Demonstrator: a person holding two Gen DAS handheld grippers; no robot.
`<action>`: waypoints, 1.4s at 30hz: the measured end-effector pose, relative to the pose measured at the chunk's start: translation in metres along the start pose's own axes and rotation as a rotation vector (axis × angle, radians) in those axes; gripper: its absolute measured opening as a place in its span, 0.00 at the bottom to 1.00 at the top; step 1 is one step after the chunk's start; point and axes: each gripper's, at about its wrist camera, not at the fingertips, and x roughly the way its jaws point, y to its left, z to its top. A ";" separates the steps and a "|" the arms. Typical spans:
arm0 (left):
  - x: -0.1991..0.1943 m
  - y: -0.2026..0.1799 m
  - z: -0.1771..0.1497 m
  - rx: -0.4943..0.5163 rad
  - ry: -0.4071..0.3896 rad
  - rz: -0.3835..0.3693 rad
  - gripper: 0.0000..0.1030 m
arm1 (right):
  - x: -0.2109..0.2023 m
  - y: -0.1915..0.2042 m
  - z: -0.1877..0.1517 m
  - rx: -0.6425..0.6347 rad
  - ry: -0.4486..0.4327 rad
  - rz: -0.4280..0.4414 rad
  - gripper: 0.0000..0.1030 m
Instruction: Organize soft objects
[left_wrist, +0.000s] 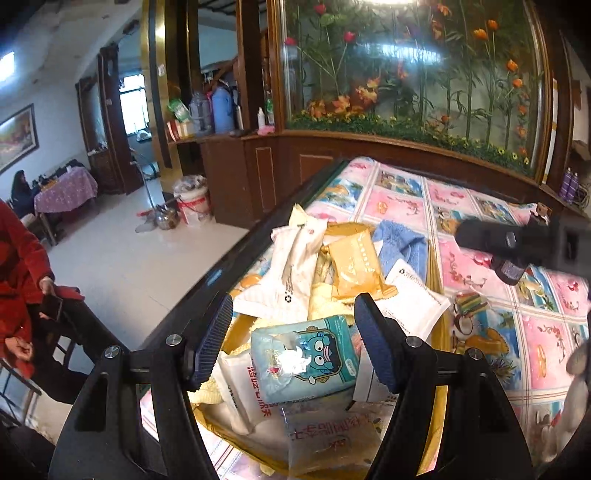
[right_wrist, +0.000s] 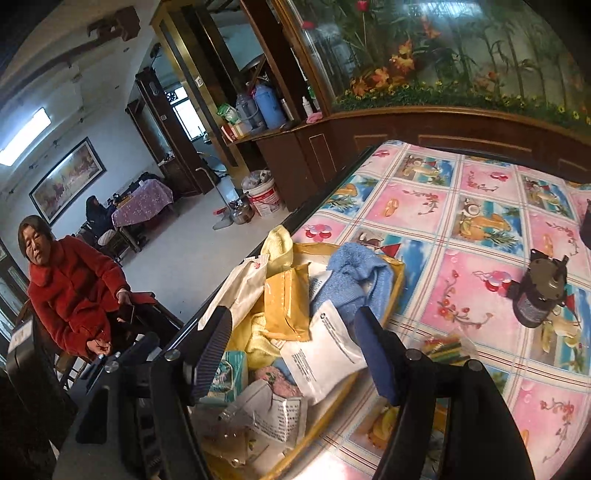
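Observation:
A gold-rimmed tray (left_wrist: 436, 266) (right_wrist: 397, 280) on the table holds a heap of soft things. In it lie a teal cartoon tissue pack (left_wrist: 306, 358) (right_wrist: 231, 373), an orange packet (left_wrist: 354, 266) (right_wrist: 286, 302) and a blue towel (left_wrist: 400, 243) (right_wrist: 354, 273). A yellow cloth (right_wrist: 277, 243) and white pouches (left_wrist: 295, 258) (right_wrist: 325, 350) are also there. My left gripper (left_wrist: 293, 314) hovers open over the teal pack, its pads clear of it. My right gripper (right_wrist: 291, 321) is open above a white pouch without touching it.
The table has a pink and blue patterned cloth (right_wrist: 480, 221). On it stand a small dark motor-like cylinder (right_wrist: 535, 295) (left_wrist: 509, 271) and a striped little packet (left_wrist: 471, 302) (right_wrist: 443, 349). A person in a red coat (right_wrist: 74, 288) sits left of the table. Behind it is a wooden cabinet with a glass flower display (left_wrist: 406, 74).

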 end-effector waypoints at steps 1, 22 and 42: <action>-0.005 -0.002 0.000 0.001 -0.018 0.016 0.67 | -0.003 -0.003 -0.005 0.001 0.000 -0.005 0.68; -0.091 -0.039 -0.007 -0.055 -0.231 0.064 0.93 | -0.065 -0.024 -0.093 0.048 -0.044 -0.005 0.69; -0.052 -0.027 -0.029 -0.111 -0.043 0.038 0.94 | -0.041 0.013 -0.132 -0.122 0.052 -0.161 0.69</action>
